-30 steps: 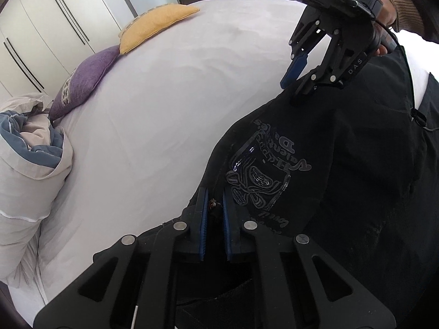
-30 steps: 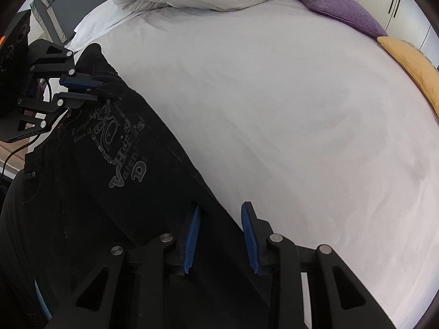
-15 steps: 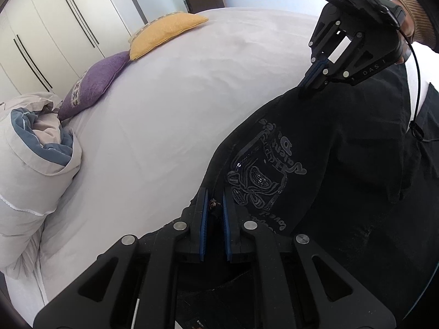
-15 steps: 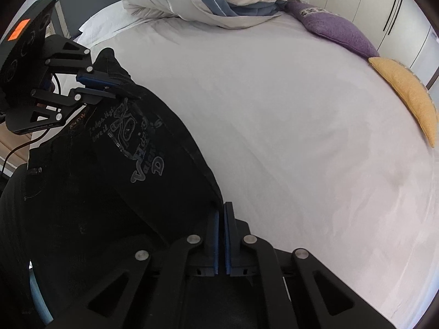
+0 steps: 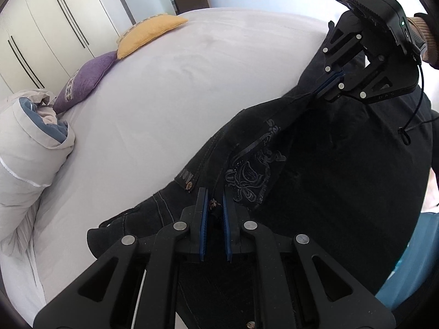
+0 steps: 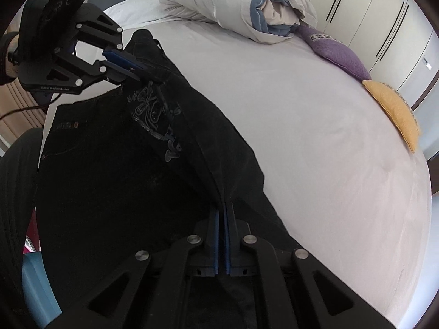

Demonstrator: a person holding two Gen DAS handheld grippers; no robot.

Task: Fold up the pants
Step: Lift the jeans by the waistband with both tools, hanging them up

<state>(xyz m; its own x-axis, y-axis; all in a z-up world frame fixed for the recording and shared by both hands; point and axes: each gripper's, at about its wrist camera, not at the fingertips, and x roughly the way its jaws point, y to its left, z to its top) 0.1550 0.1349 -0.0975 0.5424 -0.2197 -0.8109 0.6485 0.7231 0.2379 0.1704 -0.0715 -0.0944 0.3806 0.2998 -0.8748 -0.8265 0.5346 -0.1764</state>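
Observation:
Black jeans (image 5: 315, 170) with a grey printed design hang stretched between my two grippers above the white bed (image 5: 170, 93). My left gripper (image 5: 212, 204) is shut on the waistband by a metal button. My right gripper (image 6: 221, 213) is shut on the other waistband edge of the jeans (image 6: 137, 170). The right gripper also shows at the upper right of the left wrist view (image 5: 329, 81), and the left gripper at the upper left of the right wrist view (image 6: 131, 67). The lower legs are hidden.
A rolled white and blue duvet (image 5: 24, 150) lies at the bed's head, with a purple cushion (image 5: 85, 79) and a yellow cushion (image 5: 148, 34) beside it. White wardrobes (image 5: 49, 27) stand behind. A light blue object (image 6: 38, 290) sits low by the bed.
The right gripper shut on the waistband edge. Both grippers then lifted the jeans off the bed, pulling the waistband taut between them.

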